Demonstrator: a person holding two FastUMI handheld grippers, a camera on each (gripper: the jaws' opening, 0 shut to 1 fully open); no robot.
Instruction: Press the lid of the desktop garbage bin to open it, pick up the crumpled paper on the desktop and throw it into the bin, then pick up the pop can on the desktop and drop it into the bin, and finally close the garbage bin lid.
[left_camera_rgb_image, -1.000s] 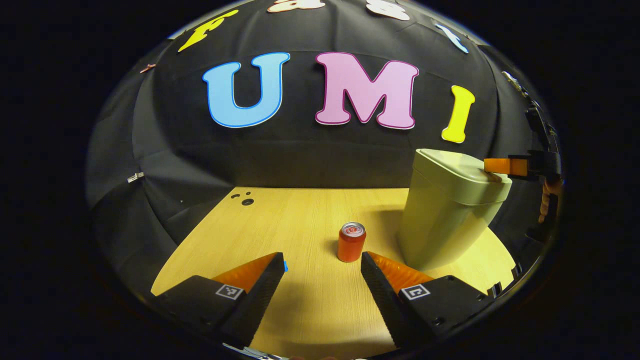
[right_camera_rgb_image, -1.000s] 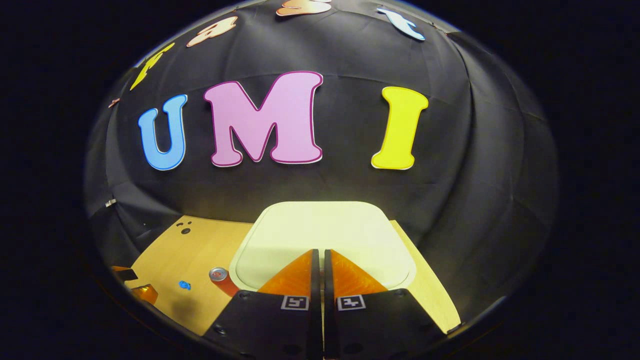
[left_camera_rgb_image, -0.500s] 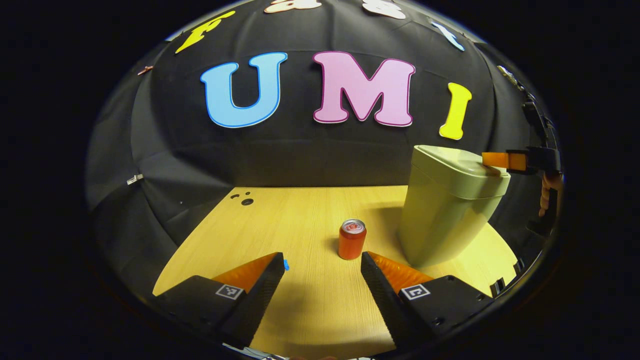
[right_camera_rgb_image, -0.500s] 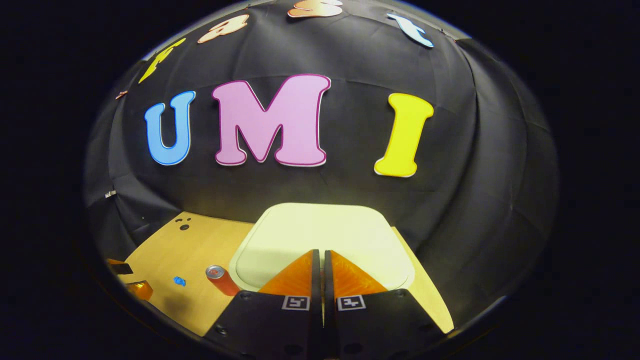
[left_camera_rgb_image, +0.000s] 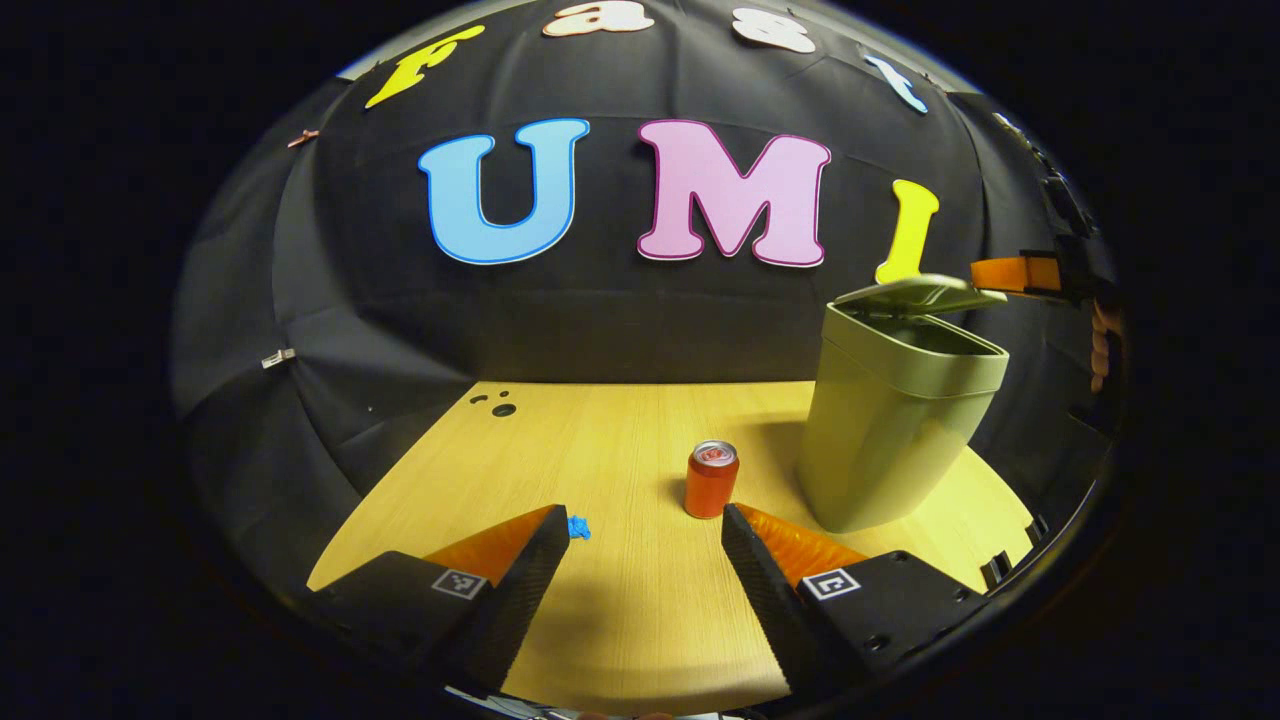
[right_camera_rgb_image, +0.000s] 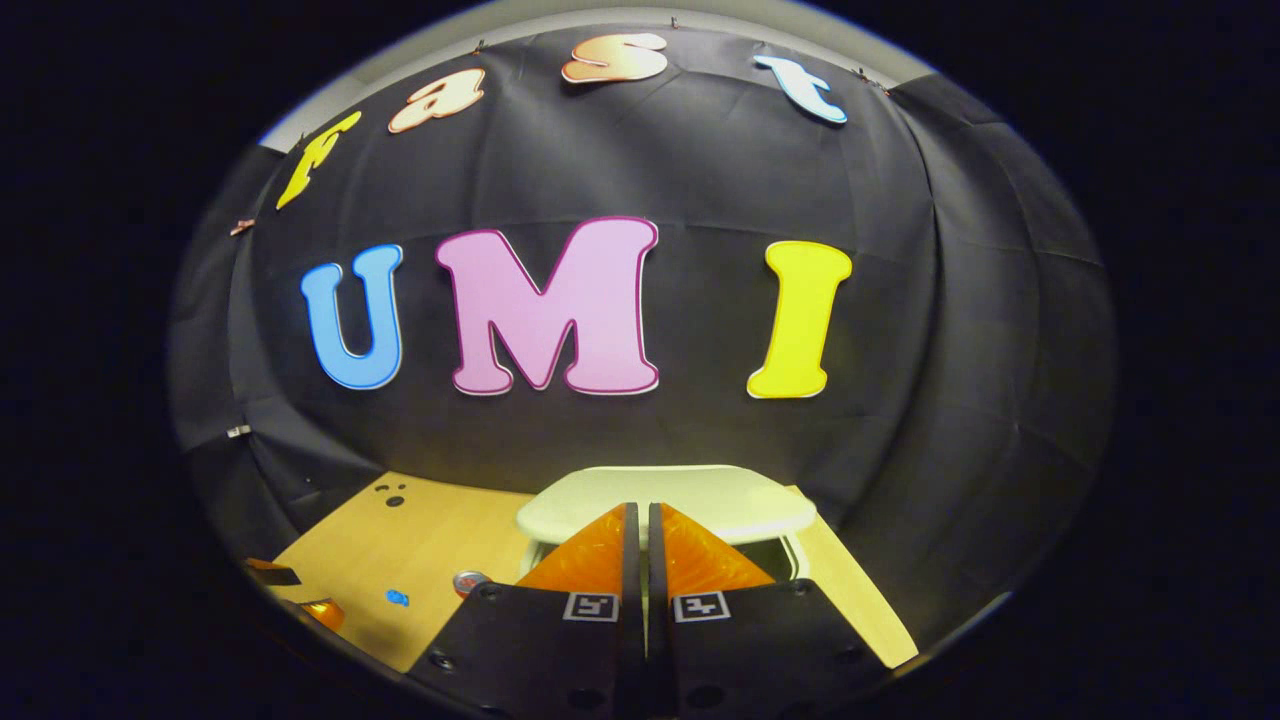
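**Lid (left_camera_rgb_image: 915, 293) up, crumpled paper (left_camera_rgb_image: 578, 527) next**

Tilted up on its hinge over the green bin (left_camera_rgb_image: 890, 430), with the mouth open underneath. Looks like the pressing part is done, judging by that gap. Right gripper (right_camera_rgb_image: 642, 508) just off the lid's near edge, jaws pressed together, nothing pinched between them.

Left gripper (left_camera_rgb_image: 644, 512) low over the desk (left_camera_rgb_image: 600, 440), jaws spread wide and holding nothing. Paper is a tiny blue wad lying on the desk, right by the tip of one finger and off-centre from the gap. Pop can (left_camera_rgb_image: 711, 480) upright a bit further on, between the wad and the bin, close to the bin's foot but not touching it.

Tips for the grab:

- Slide the left gripper sideways first to centre the wad between the jaws. No closing from the current offset.
- Come down until the tips nearly brush the desk, then squeeze slowly. Probably very light stuff, likely to skitter off after a nudge from one tip alone.
- Stay short of the can. Easy to tip over with a careless reach, and it's needed upright later.
- Back the right gripper away from the lid, or at least keep it off. Can't tell from here whether that lid latches open or just drops at a tap.
- Lift straight up before swinging over to the bin mouth.
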